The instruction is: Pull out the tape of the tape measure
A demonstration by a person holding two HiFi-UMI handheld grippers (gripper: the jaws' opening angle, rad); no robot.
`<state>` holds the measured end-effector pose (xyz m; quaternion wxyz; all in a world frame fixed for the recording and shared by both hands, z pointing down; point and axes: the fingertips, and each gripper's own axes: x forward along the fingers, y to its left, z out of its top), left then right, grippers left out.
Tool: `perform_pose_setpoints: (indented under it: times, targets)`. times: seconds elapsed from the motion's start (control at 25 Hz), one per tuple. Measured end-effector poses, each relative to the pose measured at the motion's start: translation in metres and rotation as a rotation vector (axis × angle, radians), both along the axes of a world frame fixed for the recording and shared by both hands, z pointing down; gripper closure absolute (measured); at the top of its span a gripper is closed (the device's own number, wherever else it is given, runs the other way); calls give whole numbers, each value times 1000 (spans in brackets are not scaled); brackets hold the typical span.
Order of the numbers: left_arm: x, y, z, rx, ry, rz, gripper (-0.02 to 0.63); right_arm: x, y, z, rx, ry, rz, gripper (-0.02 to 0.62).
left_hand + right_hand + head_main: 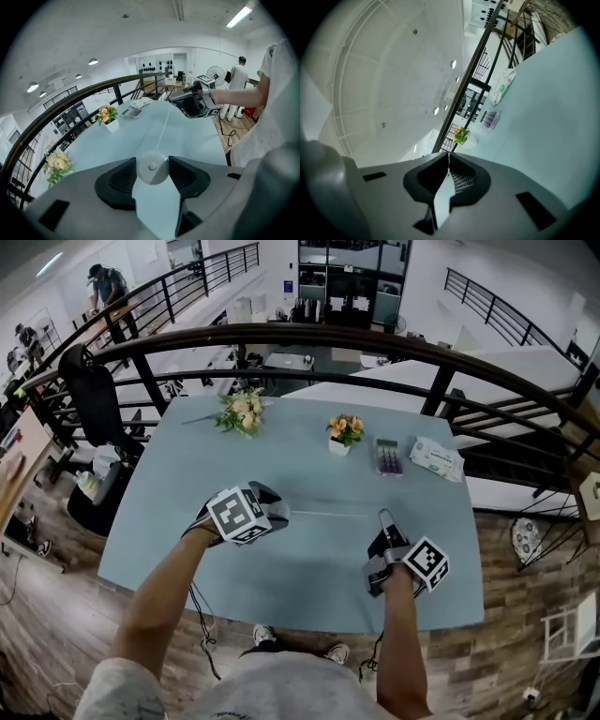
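White and round, the plastic tape measure case sits clamped between the dark ribbed pads of the left gripper, low over the near middle of the pale blue-grey table. To its right, the right gripper has its jaws pressed together on the tip of the thin pale tape. I judge the pull to be under way, with a stretch already out between the two. Next, the right gripper should draw further right, straight along the tape's line, while the case is held steady, or the tip may slip free. The tape's long axis runs left to right, roughly parallel to the near table edge, free end pointing right. Beyond stand a small white pot of orange flowers, a grey calculator with purple keys, a white-and-green packet of wipes and a bunch of pale flowers
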<state>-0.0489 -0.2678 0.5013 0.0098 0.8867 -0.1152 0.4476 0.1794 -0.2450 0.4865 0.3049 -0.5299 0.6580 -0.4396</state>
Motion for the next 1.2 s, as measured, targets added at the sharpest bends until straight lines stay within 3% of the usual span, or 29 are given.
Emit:
perform_pose_setpoints:
  times: [0.72, 1.2]
  targets:
    - [-14, -7, 13, -15, 0, 24, 390, -29, -4, 15, -25, -9, 8, 580]
    - [-28, -20, 34, -32, -13, 35, 390, -46, -11, 43, -91, 29, 20, 580]
